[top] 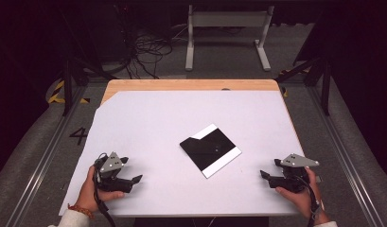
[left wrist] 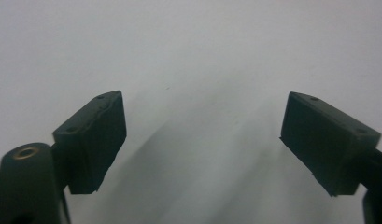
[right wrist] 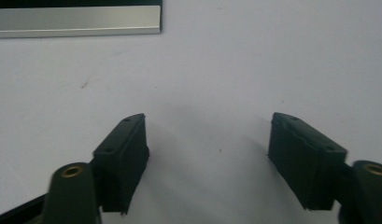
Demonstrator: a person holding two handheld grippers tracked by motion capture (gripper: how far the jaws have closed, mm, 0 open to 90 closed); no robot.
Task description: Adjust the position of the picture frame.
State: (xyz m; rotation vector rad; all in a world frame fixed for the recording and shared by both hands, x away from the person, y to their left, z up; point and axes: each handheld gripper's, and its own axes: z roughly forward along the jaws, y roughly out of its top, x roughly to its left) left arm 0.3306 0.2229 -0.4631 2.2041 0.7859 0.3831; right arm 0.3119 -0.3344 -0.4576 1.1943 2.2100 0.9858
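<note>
Jaws of both the left gripper and right gripper were held wide and empty, aimed toward the black card on the bench, seemingly readied for a pickup.

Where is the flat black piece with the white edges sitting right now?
In the high view, the black piece lies flat on the white sheet, slightly right of centre, turned diamond-wise, apart from both the left hand-held gripper and the right hand-held gripper.
</note>
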